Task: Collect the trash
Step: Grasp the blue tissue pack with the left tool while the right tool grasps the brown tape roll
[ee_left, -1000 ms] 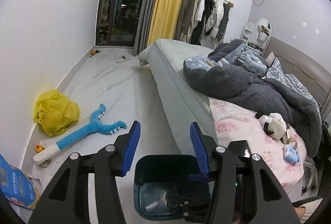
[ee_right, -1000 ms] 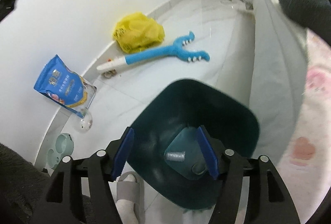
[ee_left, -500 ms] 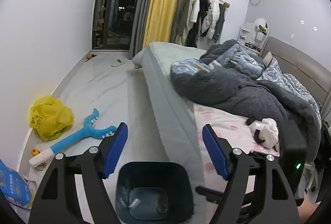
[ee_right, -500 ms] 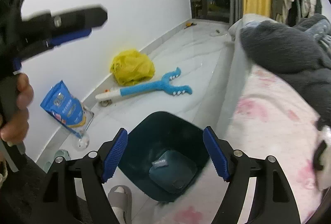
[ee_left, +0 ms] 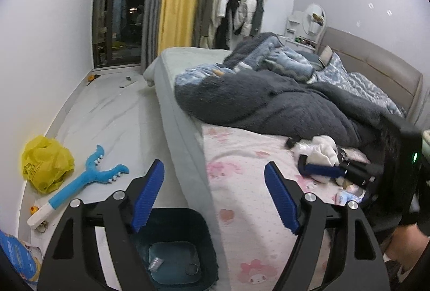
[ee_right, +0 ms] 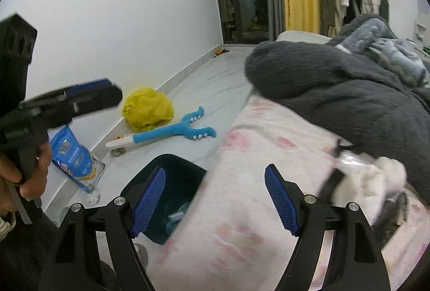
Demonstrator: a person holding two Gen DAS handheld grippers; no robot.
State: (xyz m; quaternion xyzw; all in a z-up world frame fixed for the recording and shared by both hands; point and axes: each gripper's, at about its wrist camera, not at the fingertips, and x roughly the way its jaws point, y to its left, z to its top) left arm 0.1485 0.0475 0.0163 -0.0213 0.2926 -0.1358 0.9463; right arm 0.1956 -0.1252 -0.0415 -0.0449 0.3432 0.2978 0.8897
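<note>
Scraps already lie in the bin [ee_left: 172, 250] beside the bed [ee_left: 242, 170]; both grippers' fingers [ee_left: 146, 194] [ee_right: 279, 199] spread empty, crumpled litter [ee_left: 322, 151] waiting near the bed's edge.

Dim, cool indoor light with a dark window [ee_left: 126, 3] at the upper centre. Fisheye bends walls and blackens the corners. The right wrist view is motion-blurred, smearing the pink sheet [ee_right: 268, 170] at lower right.
</note>
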